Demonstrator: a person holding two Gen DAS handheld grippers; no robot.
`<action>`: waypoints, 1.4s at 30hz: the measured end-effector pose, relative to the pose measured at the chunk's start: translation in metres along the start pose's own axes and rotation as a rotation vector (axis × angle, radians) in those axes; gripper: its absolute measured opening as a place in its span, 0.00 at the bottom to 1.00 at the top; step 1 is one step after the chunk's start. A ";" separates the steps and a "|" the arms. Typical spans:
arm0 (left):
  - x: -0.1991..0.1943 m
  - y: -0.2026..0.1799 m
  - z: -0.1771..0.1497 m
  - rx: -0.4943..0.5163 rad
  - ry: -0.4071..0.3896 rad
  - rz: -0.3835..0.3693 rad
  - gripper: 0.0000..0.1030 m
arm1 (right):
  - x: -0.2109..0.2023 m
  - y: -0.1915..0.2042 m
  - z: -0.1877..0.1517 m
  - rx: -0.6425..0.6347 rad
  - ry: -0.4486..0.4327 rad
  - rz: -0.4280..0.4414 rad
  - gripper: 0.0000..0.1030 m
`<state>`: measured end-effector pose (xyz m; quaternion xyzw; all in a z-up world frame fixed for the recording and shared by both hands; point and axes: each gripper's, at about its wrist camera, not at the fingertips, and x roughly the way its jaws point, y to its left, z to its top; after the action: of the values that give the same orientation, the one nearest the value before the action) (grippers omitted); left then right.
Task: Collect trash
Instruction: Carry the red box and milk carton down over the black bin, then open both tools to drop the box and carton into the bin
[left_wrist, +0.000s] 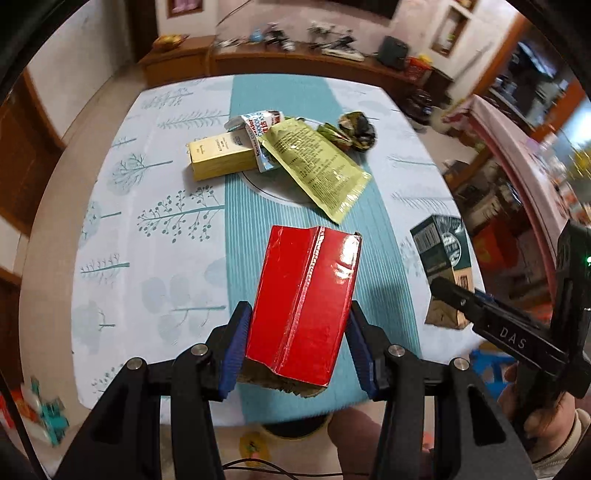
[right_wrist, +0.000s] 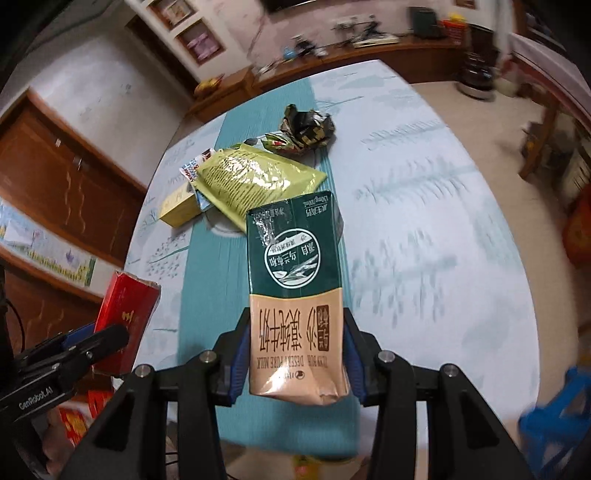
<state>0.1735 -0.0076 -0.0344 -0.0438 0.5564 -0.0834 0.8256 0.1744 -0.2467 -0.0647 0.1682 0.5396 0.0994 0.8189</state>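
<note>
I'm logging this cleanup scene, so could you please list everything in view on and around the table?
red box: 1, red, held above near table edge
milk carton: 1, green and tan, held above runner
yellow box: 1, pale yellow, table centre
green pouch: 1, olive, overlapping plate
Kinder wrapper: 1, white-blue, between box and pouch
crumpled wrapper: 1, dark, far side
plate: 1, white, under the trash
table: 1, tree-print cloth, teal runner
left hand-held gripper: 1, black, blue pads, gripping red box
right hand-held gripper: 1, same, gripping carton
</note>
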 end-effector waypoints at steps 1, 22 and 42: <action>-0.007 0.004 -0.007 0.017 -0.008 -0.013 0.48 | -0.006 0.003 -0.013 0.032 -0.008 -0.002 0.42; -0.024 0.023 -0.145 0.209 0.094 -0.149 0.48 | -0.033 0.040 -0.207 0.268 0.069 -0.088 0.42; 0.202 -0.008 -0.285 0.270 0.350 -0.047 0.48 | 0.163 -0.071 -0.333 0.346 0.401 -0.146 0.43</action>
<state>-0.0168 -0.0468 -0.3250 0.0692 0.6739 -0.1826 0.7126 -0.0673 -0.1998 -0.3509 0.2430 0.7108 -0.0221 0.6597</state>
